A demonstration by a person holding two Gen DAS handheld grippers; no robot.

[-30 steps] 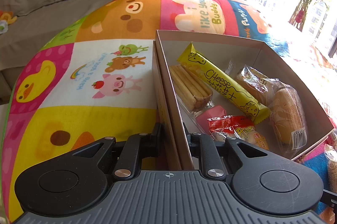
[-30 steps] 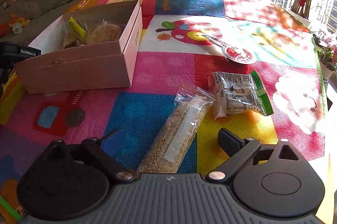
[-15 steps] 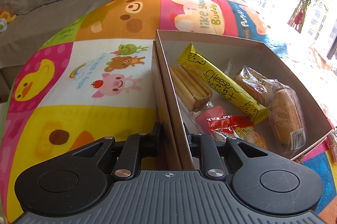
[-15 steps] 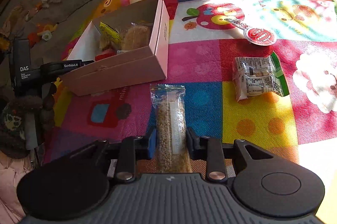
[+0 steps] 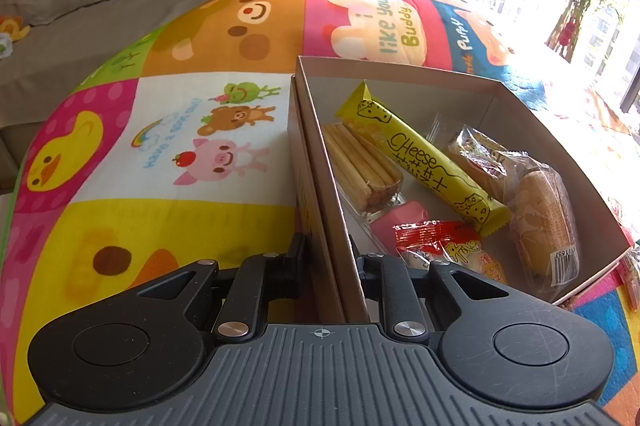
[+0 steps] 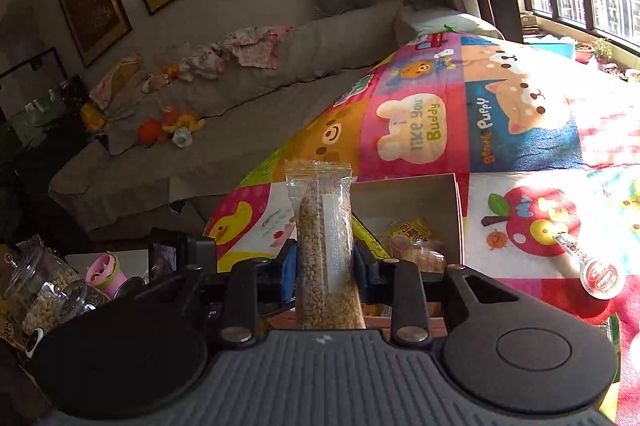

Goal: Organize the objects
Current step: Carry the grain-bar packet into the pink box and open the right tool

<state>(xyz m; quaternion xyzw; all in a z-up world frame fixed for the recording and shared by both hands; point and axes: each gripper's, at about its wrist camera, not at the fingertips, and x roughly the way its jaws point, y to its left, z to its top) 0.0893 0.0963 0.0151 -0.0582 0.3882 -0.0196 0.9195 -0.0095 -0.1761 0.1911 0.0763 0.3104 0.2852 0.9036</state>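
Observation:
An open cardboard box (image 5: pixel 400 77) lies on the colourful cartoon mat and holds several wrapped snacks, among them a yellow cheese bar (image 5: pixel 424 161) and a bread roll (image 5: pixel 544 230). My left gripper (image 5: pixel 326 254) is shut on the box's near side wall, one finger outside, one inside. In the right wrist view my right gripper (image 6: pixel 325 266) is shut on a clear grain bar packet (image 6: pixel 326 246), held upright in the air above the mat. Behind it the box (image 6: pixel 404 193) shows, partly hidden by the packet.
A red-lidded sachet (image 6: pixel 592 270) lies on the mat at the right. Glass jars (image 6: pixel 36 294) and a pink cup (image 6: pixel 106 272) stand low at the left. A grey sofa (image 6: pixel 260 77) with clothes and toys runs along the far side.
My right gripper closed on the grain bar packet and lifted it off the mat, tilting up toward the box and sofa. The left gripper stayed on the box wall.

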